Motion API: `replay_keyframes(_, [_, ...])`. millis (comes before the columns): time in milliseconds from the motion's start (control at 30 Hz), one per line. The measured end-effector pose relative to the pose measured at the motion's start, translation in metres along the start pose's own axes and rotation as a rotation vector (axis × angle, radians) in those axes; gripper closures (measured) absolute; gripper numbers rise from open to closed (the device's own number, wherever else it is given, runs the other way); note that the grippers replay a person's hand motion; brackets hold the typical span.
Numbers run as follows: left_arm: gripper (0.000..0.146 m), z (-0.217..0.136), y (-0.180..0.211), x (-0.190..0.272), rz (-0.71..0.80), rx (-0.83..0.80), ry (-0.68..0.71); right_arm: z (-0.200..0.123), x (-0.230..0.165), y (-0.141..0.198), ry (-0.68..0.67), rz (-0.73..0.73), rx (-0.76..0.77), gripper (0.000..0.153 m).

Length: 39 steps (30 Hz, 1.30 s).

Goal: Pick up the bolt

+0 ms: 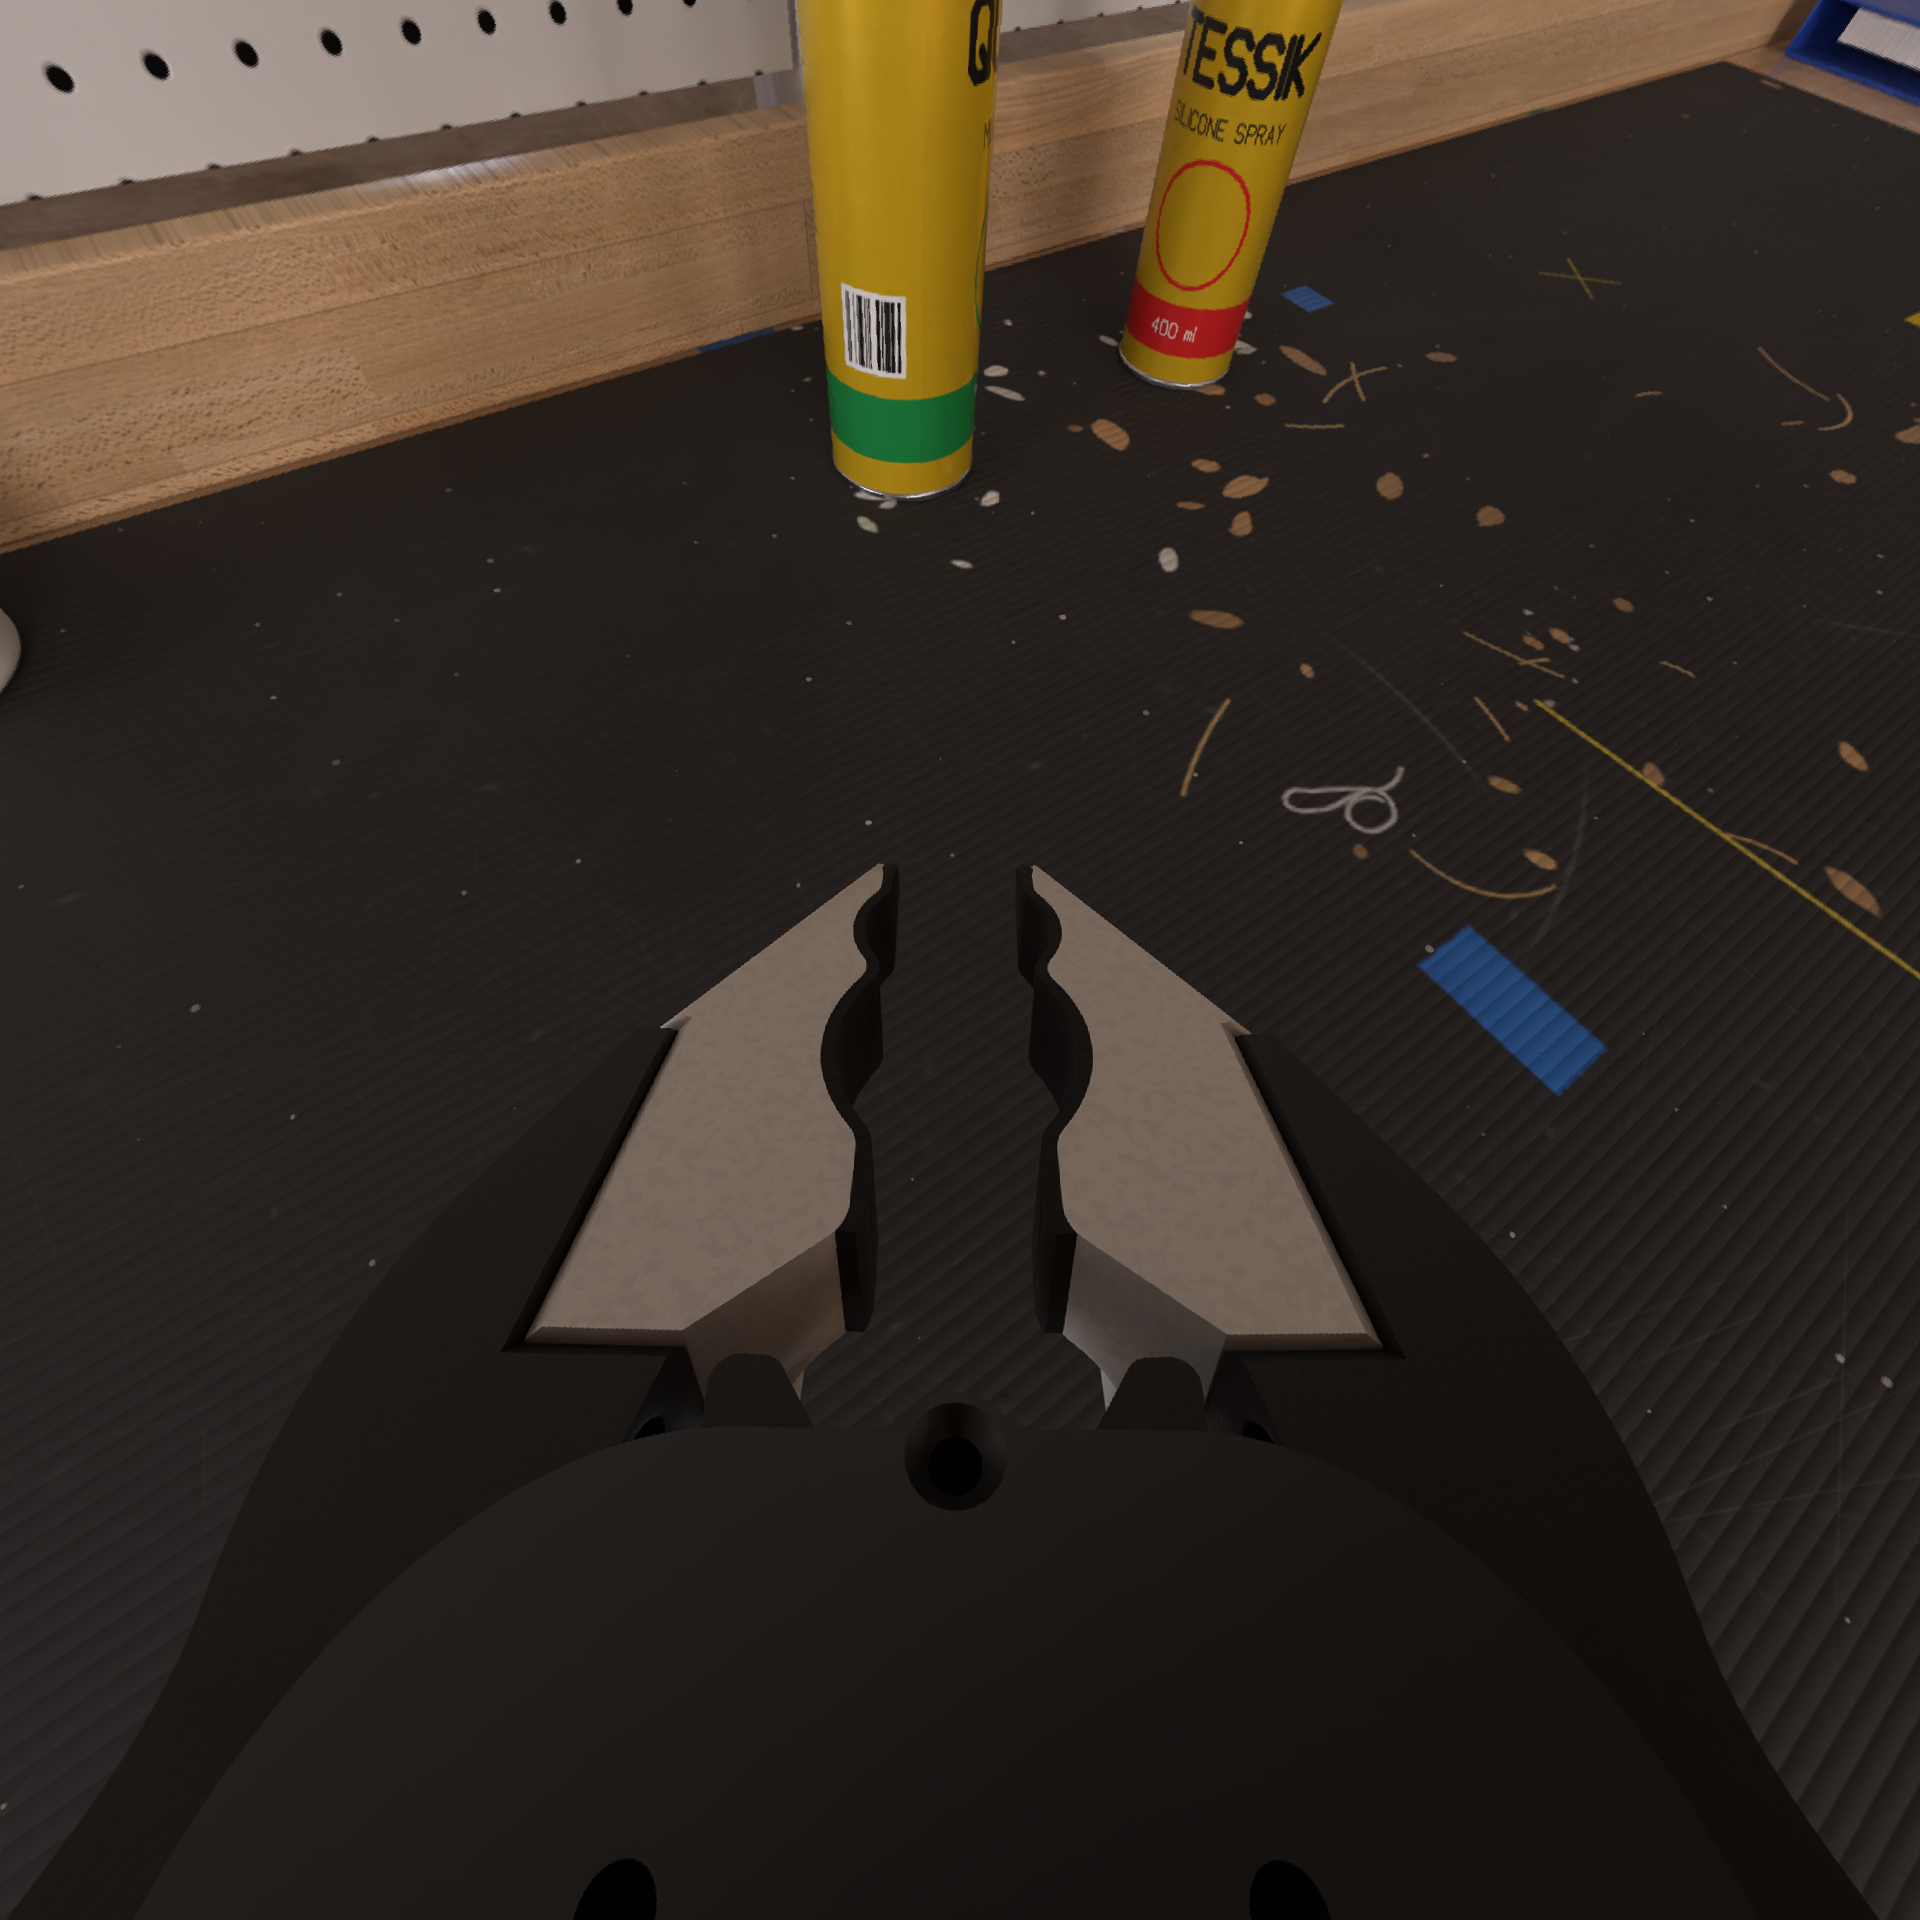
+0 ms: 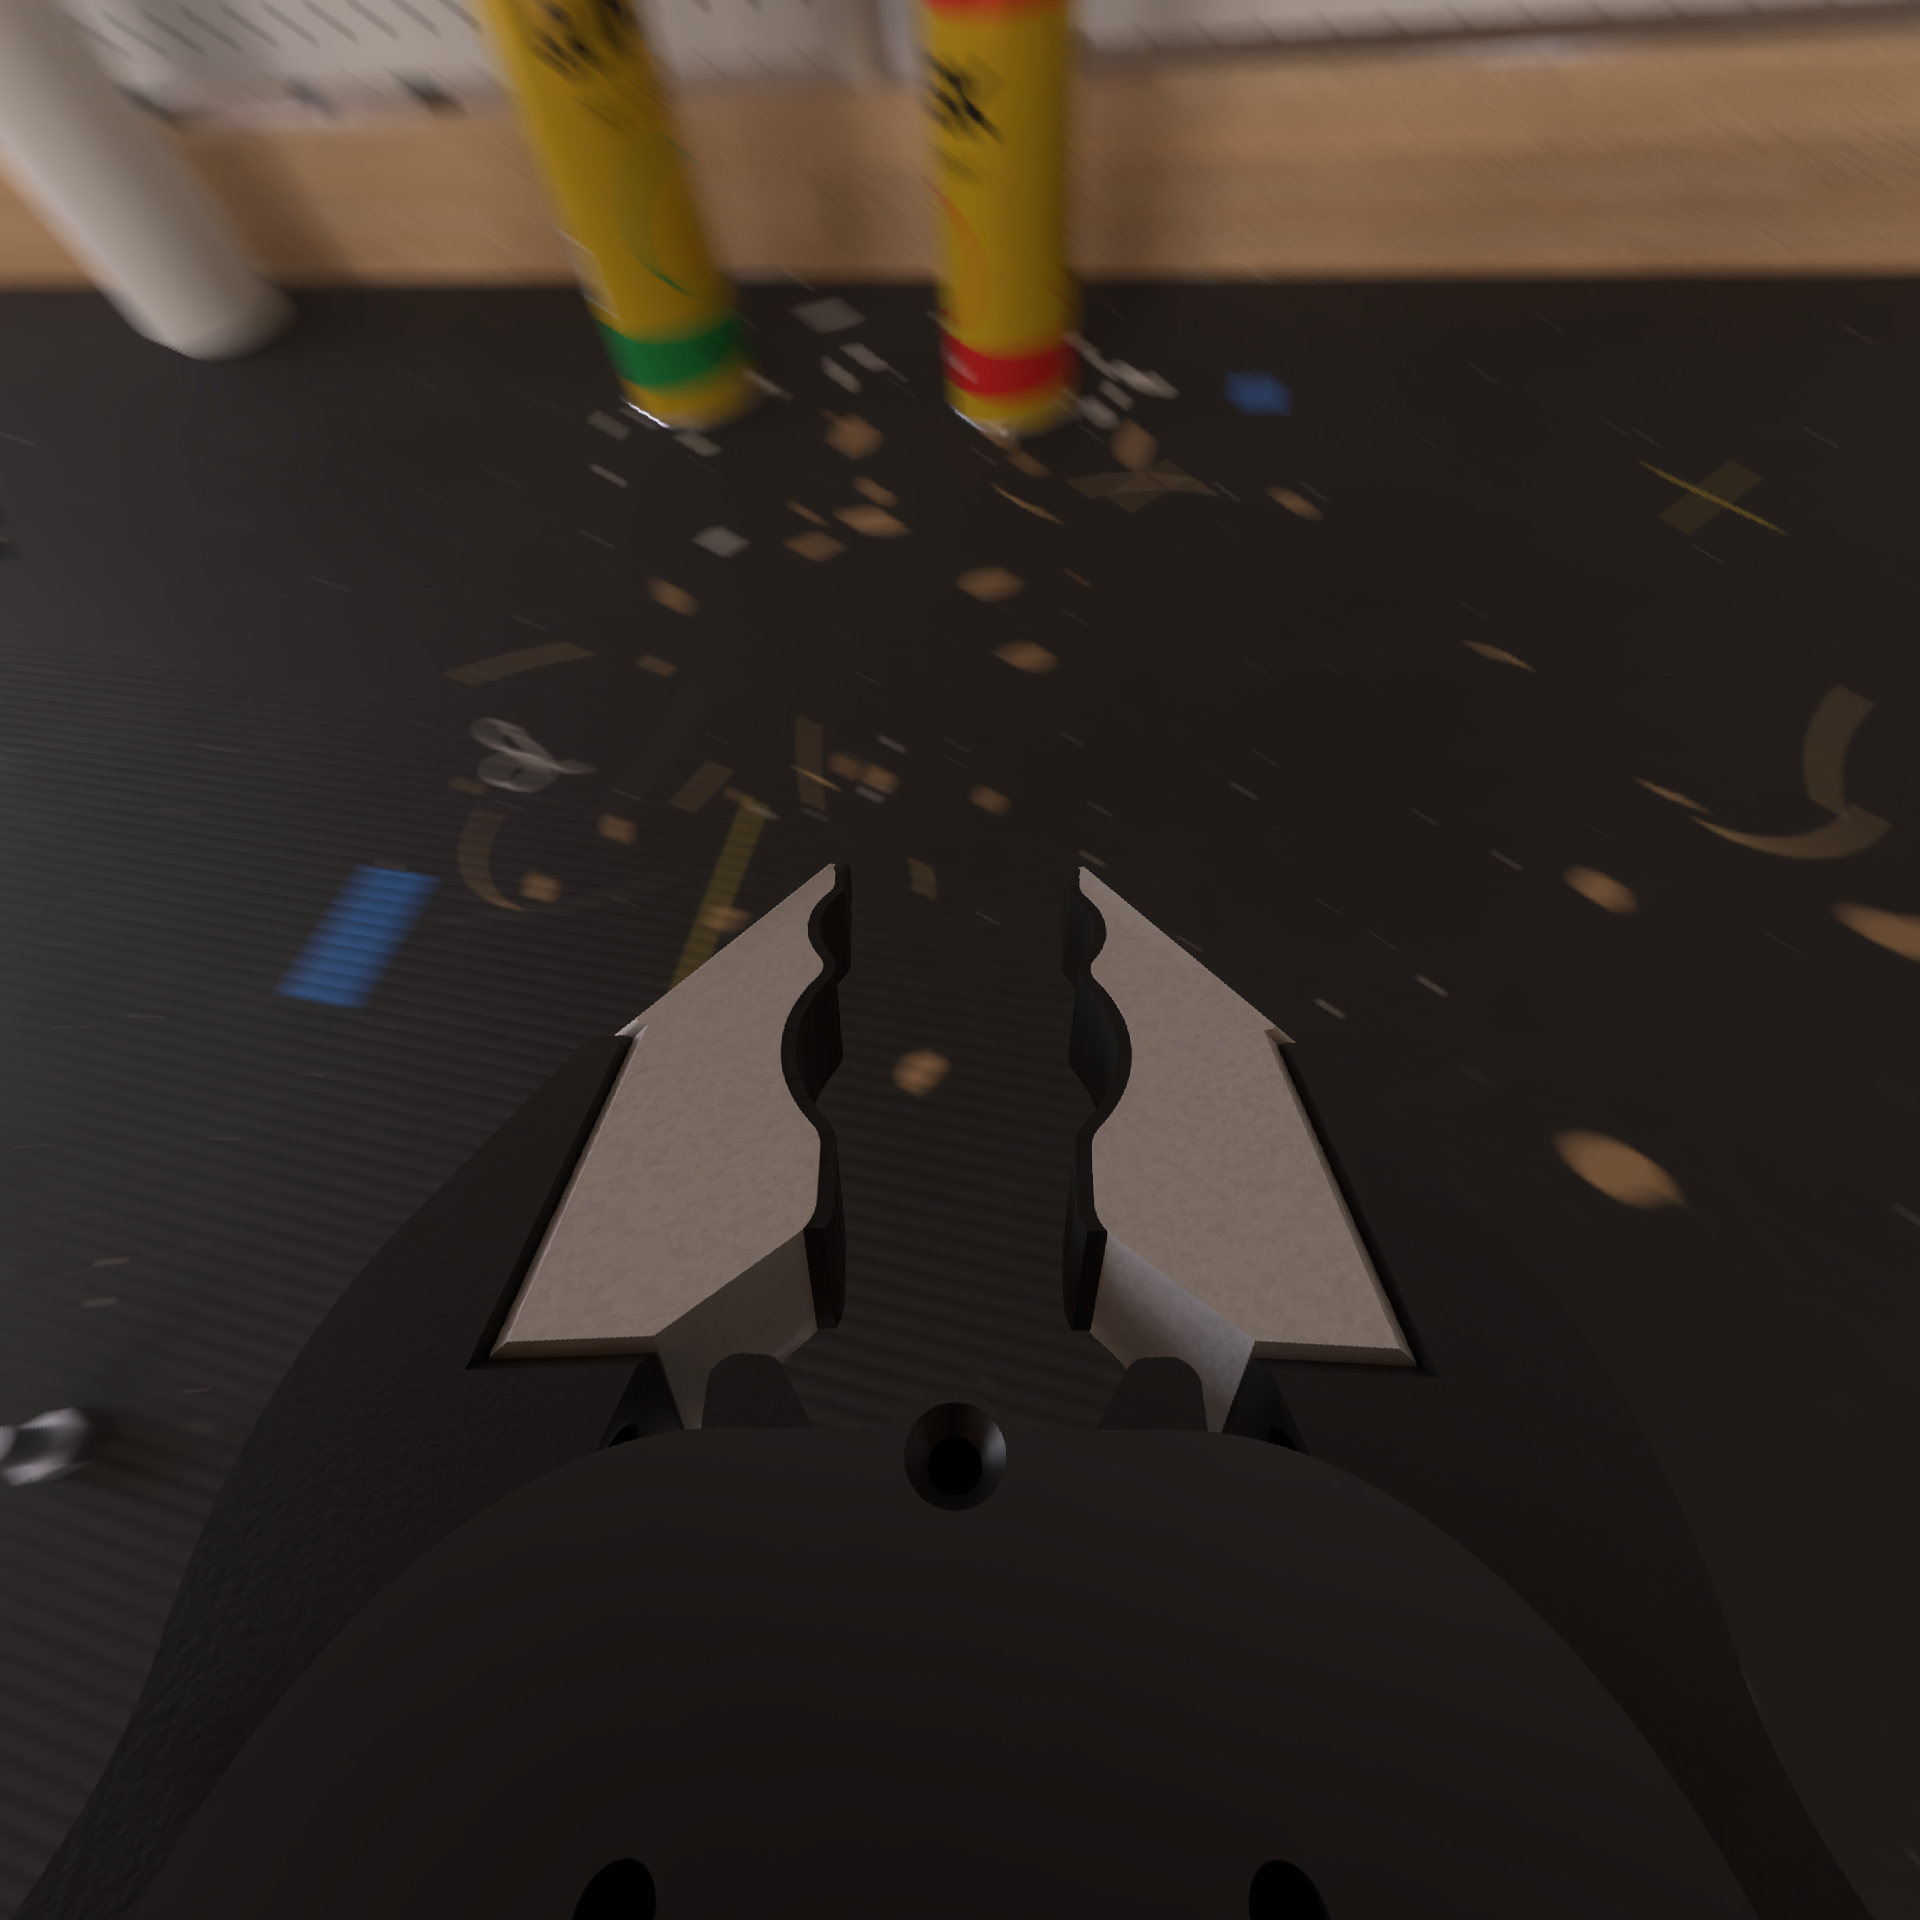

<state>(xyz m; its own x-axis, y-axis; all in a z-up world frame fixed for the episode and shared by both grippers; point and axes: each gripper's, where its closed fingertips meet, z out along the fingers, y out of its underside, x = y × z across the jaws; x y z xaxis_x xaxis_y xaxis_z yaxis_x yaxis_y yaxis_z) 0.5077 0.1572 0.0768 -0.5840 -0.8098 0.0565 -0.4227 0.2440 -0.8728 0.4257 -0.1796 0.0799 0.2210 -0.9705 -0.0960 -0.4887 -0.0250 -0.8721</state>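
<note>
A small silvery metal piece [image 2: 40, 1442], blurred, lies on the black ribbed mat [image 2: 312, 1195] at the far left edge of the right wrist view, left of and behind my right fingertips; it may be the bolt. No bolt shows in the left wrist view. My left gripper [image 1: 958, 878] is open with a narrow gap, empty, over bare mat [image 1: 520, 831]. My right gripper [image 2: 961, 878] is open with a wider gap, empty, over the mat. The right wrist view is smeared by motion.
Two yellow spray cans stand at the back, one with a green band [image 1: 902, 312] [image 2: 665, 312], one with a red band [image 1: 1205, 239] [image 2: 1003, 312]. A white cylinder [image 2: 156, 239] stands back left. A wooden rail [image 1: 416, 301] and a pegboard [image 1: 312, 83] close the back. Wood chips [image 1: 1242, 486] and blue tape [image 1: 1512, 1008] litter the mat.
</note>
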Motion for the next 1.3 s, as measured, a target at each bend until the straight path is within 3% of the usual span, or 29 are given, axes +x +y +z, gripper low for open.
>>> replay_keyframes(67, [0.124,0.0,0.001,0.0,-0.001,-0.005,0.002,0.002,-0.033,-0.011,-0.115,-0.011,0.1,0.113])
replay_keyframes(167, [0.124,0.001,0.002,0.003,0.002,-0.009,0.011,0.005,-0.053,-0.01,-0.113,-0.062,0.143,0.118])
replay_keyframes(300, [0.124,0.004,0.004,0.009,0.021,-0.03,0.029,0.004,-0.058,-0.012,-0.13,-0.116,0.168,0.124])
replay_keyframes(633, [0.124,0.008,0.006,0.013,0.046,-0.045,0.032,0.006,-0.071,-0.01,-0.274,-0.076,0.151,0.122])
replay_keyframes(700, [0.124,0.007,0.005,0.011,0.037,-0.042,0.035,-0.003,-0.095,-0.002,-0.436,-0.066,0.094,0.121])
replay_keyframes(767, [0.124,0.005,0.002,0.009,0.032,-0.019,0.038,-0.027,-0.131,0.016,-0.704,-0.078,-0.038,0.118])
replay_keyframes(900, [0.124,0.001,-0.003,0.006,0.005,0.019,0.055,-0.083,-0.19,0.076,-0.917,-0.296,-0.324,0.112])
replay_keyframes(967, [0.125,-0.001,-0.006,0.006,-0.015,0.034,0.068,-0.088,-0.203,0.105,-0.898,-0.419,-0.425,0.111])
replay_keyframes(1033, [0.125,-0.002,-0.008,0.009,-0.033,0.041,0.09,-0.085,-0.208,0.118,-0.862,-0.492,-0.429,0.113])
replay_keyframes(1167, [0.125,-0.005,-0.012,0.012,-0.031,0.06,0.099,-0.073,-0.203,0.115,-0.729,-0.59,-0.352,0.122])
replay_keyframes(1300, [0.125,-0.005,-0.012,0.011,-0.031,0.058,0.095,-0.057,-0.201,0.104,-0.648,-0.54,-0.314,0.124])
